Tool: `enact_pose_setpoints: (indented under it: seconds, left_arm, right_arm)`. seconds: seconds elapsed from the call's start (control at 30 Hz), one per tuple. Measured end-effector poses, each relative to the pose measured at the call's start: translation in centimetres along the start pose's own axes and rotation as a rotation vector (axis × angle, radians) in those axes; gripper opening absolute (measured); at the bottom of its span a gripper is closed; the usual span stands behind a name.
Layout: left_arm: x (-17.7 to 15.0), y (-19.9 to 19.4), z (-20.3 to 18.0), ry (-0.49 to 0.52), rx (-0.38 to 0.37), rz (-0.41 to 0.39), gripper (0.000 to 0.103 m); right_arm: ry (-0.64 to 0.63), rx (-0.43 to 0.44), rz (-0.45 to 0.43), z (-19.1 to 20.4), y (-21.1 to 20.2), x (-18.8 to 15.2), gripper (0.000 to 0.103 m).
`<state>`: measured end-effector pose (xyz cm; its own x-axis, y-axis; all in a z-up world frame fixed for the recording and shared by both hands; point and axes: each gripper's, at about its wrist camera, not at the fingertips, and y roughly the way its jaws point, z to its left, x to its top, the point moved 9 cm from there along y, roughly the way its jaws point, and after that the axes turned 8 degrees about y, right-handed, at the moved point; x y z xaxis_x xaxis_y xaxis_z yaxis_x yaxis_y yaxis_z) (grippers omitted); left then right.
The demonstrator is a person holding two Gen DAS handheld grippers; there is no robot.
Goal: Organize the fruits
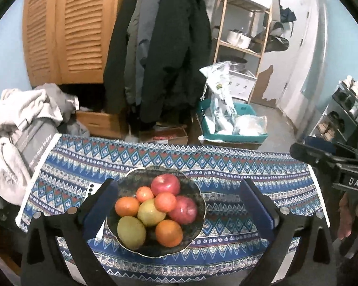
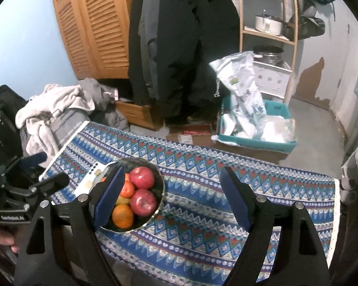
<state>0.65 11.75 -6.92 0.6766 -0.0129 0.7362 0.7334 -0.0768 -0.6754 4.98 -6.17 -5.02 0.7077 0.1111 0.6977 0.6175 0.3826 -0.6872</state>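
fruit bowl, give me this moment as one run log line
dark scalloped fruit bowl: holds apples, oranges, green fruits | patterned blue tablecloth: no loose fruit | left gripper: open, empty | right gripper: open, empty

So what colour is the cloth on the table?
The tablecloth is blue with white, teal and red zigzag and diamond bands; the right wrist view shows it best.

Table covered by blue patterned cloth (image 1: 238,166); dark bowl (image 1: 198,195) of fruit sits on it, white card (image 2: 90,178) just beside.
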Motion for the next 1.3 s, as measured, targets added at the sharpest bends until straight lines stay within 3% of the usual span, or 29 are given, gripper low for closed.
enact_pose_setpoints:
  seconds: [0.43,0.63,1.03,1.3]
  left_arm:
    - [0.2,0.2,-2.8,0.086,0.005,0.017,0.102]
    - [0.2,0.4,-2.6,0.092,0.069,0.014,0.102]
    - [0.5,-0.4,-3.2,0.098,0.083,-0.012,0.102]
    - [0.1,-0.2,-3.8,0.095,0.053,0.008,0.102]
  right_arm:
    - [0.018,-0.046,-0.020,-2.6,-1.1,-1.0,0.081]
    - [0.029,-0.040,-0.014,-3.0,-1.2,-1.3,0.081]
    - [0.025,-0.039,-0.027,-3.1,-1.7,-1.1,0.081]
    - [0.026,-0.038,-0.033,-2.9,-1.8,-1.0,0.081]
